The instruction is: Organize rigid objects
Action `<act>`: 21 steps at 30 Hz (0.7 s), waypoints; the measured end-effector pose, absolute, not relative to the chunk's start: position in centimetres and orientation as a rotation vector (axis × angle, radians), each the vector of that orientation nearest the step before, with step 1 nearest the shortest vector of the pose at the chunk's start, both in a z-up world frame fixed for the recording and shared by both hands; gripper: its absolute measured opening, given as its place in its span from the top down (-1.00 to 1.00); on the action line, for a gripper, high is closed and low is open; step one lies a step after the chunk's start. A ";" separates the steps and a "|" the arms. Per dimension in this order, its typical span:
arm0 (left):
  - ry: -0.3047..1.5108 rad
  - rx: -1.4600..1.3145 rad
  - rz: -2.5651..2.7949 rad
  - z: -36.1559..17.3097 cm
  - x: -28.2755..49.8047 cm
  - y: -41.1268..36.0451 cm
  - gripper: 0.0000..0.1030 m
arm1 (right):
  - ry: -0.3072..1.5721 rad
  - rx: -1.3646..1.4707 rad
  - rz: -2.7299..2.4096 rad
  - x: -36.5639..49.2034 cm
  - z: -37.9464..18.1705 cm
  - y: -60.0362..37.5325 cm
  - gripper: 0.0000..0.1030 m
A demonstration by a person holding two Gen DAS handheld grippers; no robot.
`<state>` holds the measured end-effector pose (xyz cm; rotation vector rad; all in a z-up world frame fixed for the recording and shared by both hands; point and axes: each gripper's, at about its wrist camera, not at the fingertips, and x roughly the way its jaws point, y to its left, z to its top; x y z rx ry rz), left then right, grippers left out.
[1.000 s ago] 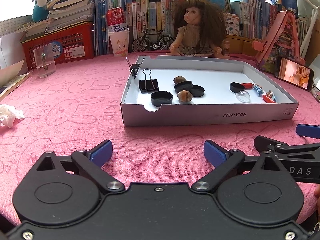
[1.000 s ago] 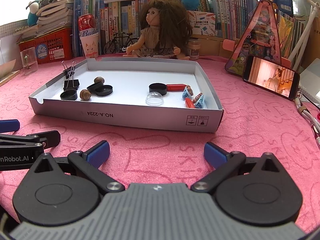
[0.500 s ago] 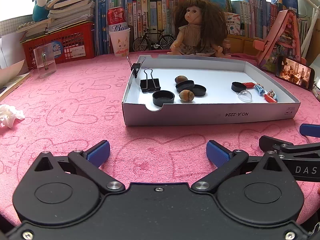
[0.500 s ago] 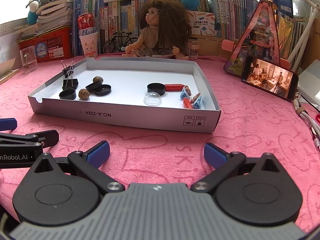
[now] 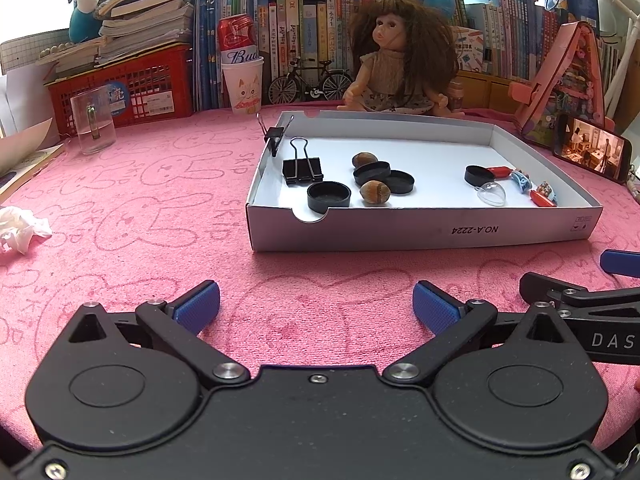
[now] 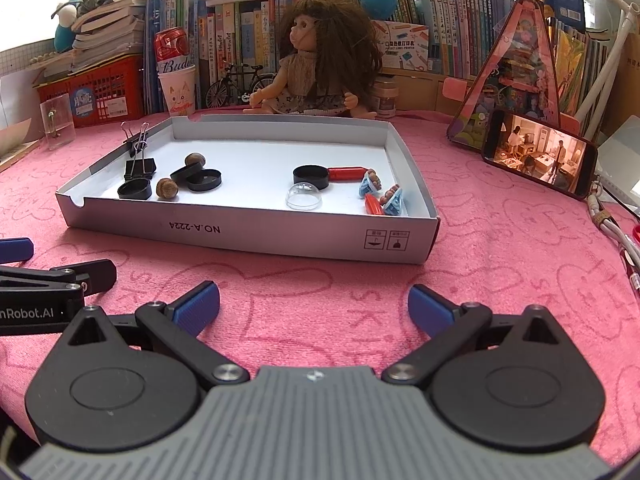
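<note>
A shallow white cardboard box (image 5: 420, 232) (image 6: 248, 226) sits on the pink cloth ahead of both grippers. Inside it lie a black binder clip (image 5: 302, 168) (image 6: 139, 167), several black round caps (image 5: 329, 197) (image 6: 135, 190), two brown nuts (image 5: 375, 192) (image 6: 167, 188), a clear dome (image 5: 492, 193) (image 6: 304, 197), a red cylinder (image 6: 346, 173) and small blue toys (image 6: 392, 200). A second binder clip (image 5: 274, 135) is clamped on the box's left wall. My left gripper (image 5: 316, 307) and my right gripper (image 6: 314, 307) hover low in front of the box, both open with nothing between their fingers.
A doll (image 5: 402, 60) sits behind the box before rows of books. A red basket (image 5: 124, 88), a can in a paper cup (image 5: 242, 76), a clear glass (image 5: 93, 124) and crumpled tissue (image 5: 20, 228) lie left. A phone (image 6: 540, 156) and pink triangular stand (image 6: 516, 80) are right.
Both grippers have drawn back slightly from the box, which looks a little farther away. The picture on the phone screen has changed.
</note>
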<state>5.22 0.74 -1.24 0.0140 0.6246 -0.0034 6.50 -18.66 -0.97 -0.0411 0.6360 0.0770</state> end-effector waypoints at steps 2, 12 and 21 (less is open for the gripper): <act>0.625 0.012 -0.002 -1.2 5.2 0.7 -0.99 | 0.636 -0.041 0.077 6.5 -1.0 -18.7 -1.00; 0.635 0.006 0.014 -1.1 5.2 0.7 -0.99 | 0.636 -0.041 0.077 6.5 -1.0 -18.7 -1.00; 0.636 0.005 0.014 -1.1 5.2 0.7 -0.99 | 0.636 -0.041 0.077 6.5 -1.0 -18.7 -1.00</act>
